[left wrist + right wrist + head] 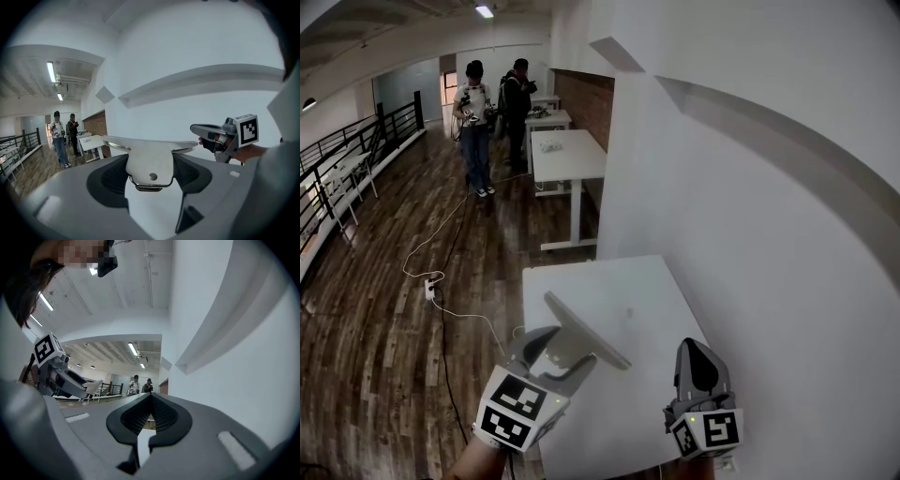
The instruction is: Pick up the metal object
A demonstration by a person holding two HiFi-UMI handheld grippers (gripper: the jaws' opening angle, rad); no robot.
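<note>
Your left claw [555,349] is clamped on the metal plate [587,330] and holds it in the air over the desk's [628,286] near-left corner. Its flat tab is pinched between the pads (the left gripper view shows a small hole in that tab [153,176]). From the head view the plate reads nearly edge-on, slanting across toward the desk's middle. Your right claw [695,349] hangs by the near-right corner, jaws pressed together, nothing between them. Two people [492,98] stand well beyond the far edge.

An open office or lab loft: white desks [567,155], wood floor [384,309], railing [356,141].
</note>
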